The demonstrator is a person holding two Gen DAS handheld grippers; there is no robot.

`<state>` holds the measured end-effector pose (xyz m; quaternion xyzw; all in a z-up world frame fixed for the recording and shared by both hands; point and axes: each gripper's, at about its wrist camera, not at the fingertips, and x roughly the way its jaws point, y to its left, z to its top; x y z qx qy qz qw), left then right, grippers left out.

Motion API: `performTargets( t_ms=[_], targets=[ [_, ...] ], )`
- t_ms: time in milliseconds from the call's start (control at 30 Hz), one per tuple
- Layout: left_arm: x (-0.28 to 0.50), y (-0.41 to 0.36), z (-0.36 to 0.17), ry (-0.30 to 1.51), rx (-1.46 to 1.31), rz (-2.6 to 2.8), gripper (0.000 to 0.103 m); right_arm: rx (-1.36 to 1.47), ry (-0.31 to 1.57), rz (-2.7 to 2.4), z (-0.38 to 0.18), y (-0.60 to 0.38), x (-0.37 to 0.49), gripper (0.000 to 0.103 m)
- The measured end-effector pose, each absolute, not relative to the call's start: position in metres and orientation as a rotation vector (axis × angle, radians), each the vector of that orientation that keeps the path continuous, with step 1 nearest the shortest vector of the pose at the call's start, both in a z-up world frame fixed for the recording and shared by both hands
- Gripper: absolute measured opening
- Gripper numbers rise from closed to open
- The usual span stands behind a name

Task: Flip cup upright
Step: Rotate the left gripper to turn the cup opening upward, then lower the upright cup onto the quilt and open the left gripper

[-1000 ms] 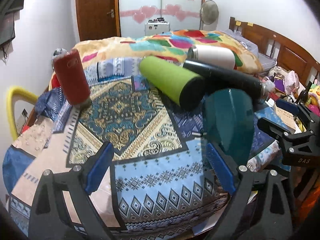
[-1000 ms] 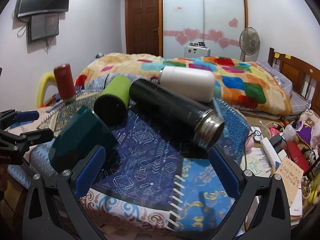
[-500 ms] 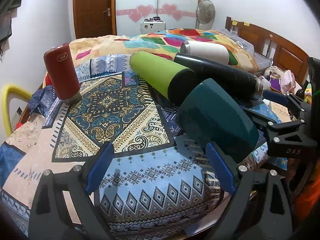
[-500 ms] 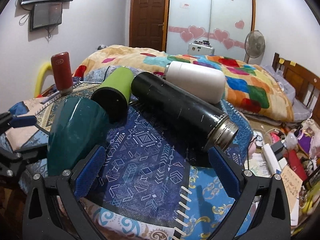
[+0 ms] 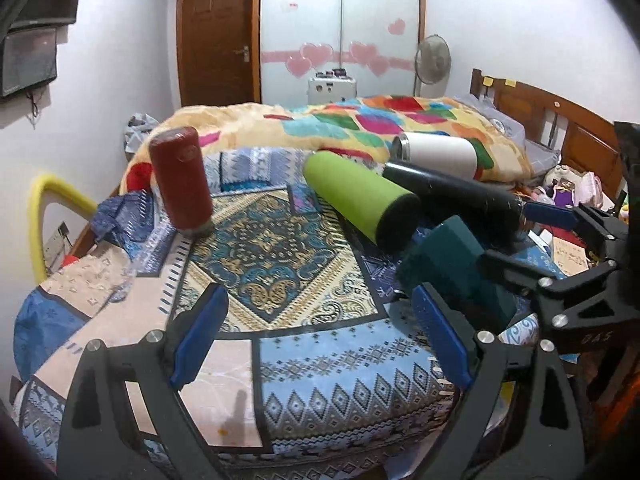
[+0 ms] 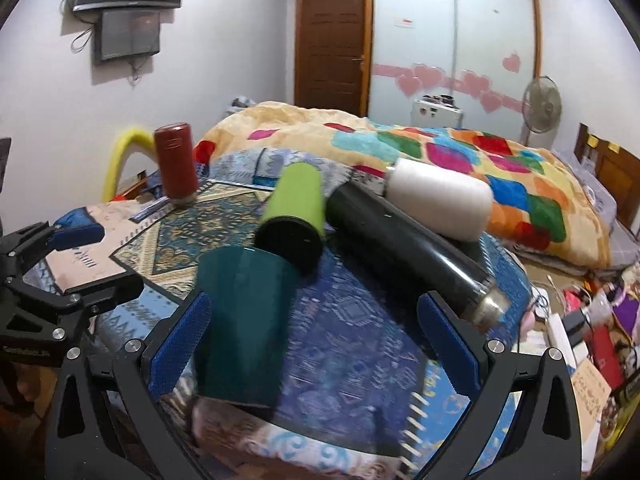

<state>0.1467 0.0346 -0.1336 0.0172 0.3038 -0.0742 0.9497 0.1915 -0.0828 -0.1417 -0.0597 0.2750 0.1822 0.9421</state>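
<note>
A dark teal cup [image 6: 244, 320] stands on the patterned blanket with its wide end up, right against my right gripper's left finger [image 6: 180, 344]. My right gripper [image 6: 314, 346] is open, its jaws wide apart, not clamping the cup. In the left wrist view the teal cup [image 5: 452, 276] sits at the right, just beyond the right finger [image 5: 438, 336] of my left gripper [image 5: 320, 336], which is open and empty over the blanket. The right gripper's frame shows at the right edge of that view.
A red flask [image 5: 182, 184] stands upright at the back left. A green flask [image 5: 360, 200], a black flask [image 6: 404, 252] and a white flask [image 6: 440, 204] lie on their sides behind the cup. A colourful quilt [image 5: 360, 128] lies beyond; clutter [image 6: 592, 336] sits off the right edge.
The teal cup has swung from lying tilted to standing with its wide end up, and the right gripper has come closer around it. The left gripper has pulled back and stayed open.
</note>
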Motion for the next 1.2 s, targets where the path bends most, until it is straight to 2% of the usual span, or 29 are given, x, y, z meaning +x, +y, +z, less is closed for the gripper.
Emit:
performTargets(
  t_ms=[367,533,600,667,1200],
  targets=[
    [0.146,0.039,-0.135,0.577,0.021,-0.145,0.094,-0.145,0.691,0.421,-0.165,-0.053,0.219,0.101],
    [0.146,0.043,-0.137,0.579,0.012,-0.143,0.094,-0.116,0.743,0.452,-0.172,-0.051,0.226,0.086],
    [0.146,0.043,-0.136,0.579,0.011,-0.143,0.094,-0.096,0.761,0.473,-0.174,-0.051,0.229,0.076],
    [0.146,0.043,-0.136,0.578,0.011,-0.146,0.094,-0.080,0.768,0.482,-0.173,-0.051,0.228,0.074],
    [0.133,0.037,-0.113,0.502,0.014,-0.148,0.095,-0.046,0.626,0.503,-0.138,-0.067,0.208,0.072]
  ],
)
